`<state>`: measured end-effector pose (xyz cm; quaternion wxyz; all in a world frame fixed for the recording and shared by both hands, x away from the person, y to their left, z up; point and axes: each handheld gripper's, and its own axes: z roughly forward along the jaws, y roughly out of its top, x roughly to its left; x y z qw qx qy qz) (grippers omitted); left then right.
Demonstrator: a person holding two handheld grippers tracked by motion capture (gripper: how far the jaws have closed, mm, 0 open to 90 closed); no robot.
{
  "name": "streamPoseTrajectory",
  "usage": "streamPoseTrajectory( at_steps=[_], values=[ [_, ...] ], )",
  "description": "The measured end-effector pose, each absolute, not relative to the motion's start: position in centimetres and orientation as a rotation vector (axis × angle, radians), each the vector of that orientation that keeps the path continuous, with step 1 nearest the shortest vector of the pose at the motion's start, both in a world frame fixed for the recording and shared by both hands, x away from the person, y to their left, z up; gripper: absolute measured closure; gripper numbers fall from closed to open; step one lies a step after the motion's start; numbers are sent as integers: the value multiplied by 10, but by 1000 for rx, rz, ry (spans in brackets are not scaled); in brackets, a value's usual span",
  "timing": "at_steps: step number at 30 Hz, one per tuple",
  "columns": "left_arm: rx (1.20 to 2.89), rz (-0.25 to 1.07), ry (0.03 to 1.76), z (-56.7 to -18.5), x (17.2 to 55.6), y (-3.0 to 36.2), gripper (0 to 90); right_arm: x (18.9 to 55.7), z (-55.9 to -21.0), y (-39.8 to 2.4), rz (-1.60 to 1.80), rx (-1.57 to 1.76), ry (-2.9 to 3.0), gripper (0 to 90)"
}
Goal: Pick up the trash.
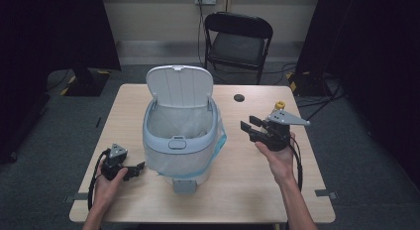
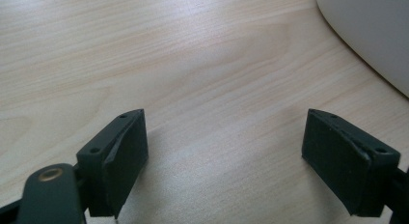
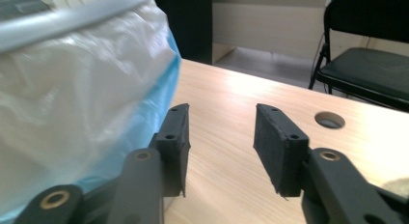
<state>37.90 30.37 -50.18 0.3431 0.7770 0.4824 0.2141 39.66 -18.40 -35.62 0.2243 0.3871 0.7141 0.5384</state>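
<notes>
High view: a grey bin (image 1: 181, 136) stands mid-table (image 1: 247, 185), its lid (image 1: 180, 86) raised upright at the back and a white liner (image 1: 178, 122) with a blue edge folded over its rim. My left gripper (image 1: 134, 171) rests low on the table just left of the bin's base, pointing toward it; its jaws stand wide apart with nothing between them, only bare wood showing in the left gripper view. My right gripper (image 1: 249, 127) hangs above the table to the bin's right, aimed at the liner's overhang. Its jaws are about half open and hold nothing; in the right gripper view the liner (image 3: 82, 89) lies just beside one jaw, apart from it.
</notes>
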Motion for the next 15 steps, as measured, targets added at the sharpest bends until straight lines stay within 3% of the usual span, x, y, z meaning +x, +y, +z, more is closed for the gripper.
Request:
streamPoseTrajectory(
  at_steps=[15],
  values=[
    [2017, 557, 1254, -502, 379, 303, 159, 393, -404, -213, 1348, 1254, 2004, 273]
  ],
)
